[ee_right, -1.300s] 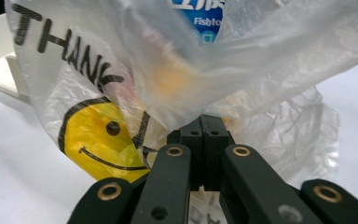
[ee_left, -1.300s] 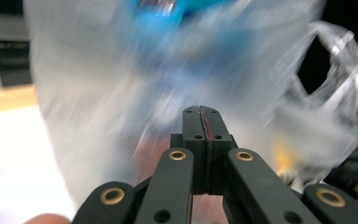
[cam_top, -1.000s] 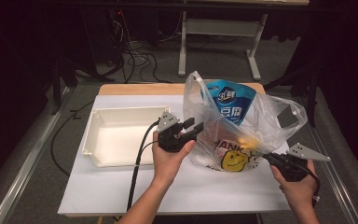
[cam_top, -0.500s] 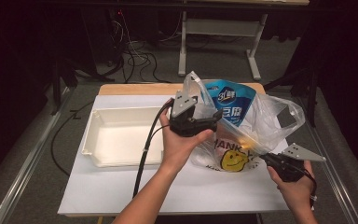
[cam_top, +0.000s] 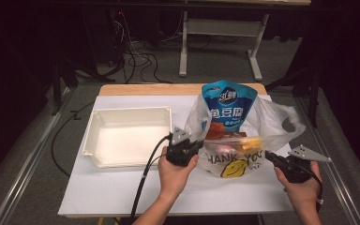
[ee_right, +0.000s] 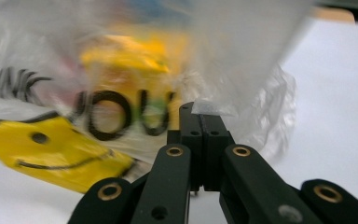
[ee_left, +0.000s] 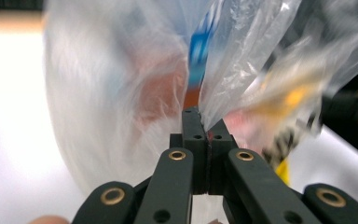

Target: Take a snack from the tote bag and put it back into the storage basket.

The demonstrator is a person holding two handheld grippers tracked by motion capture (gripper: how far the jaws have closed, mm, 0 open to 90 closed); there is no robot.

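Right of the tray (cam_top: 98,136), both grippers, left (cam_top: 193,143) and right (cam_top: 271,158), pinch the bag (cam_top: 243,140) edges; looks like unpacking, next spread its mouth.

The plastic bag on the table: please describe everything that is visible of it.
The plastic bag is thin, clear and crinkled, printed with black "THANK YOU" letters and a yellow smiley face. It rests on the white table, right of the white tray, its mouth open upward. A blue snack pouch stands out of it, and orange and yellow packets show through the film. The left gripper is shut on its left edge, and the right gripper is shut on film at its right side.
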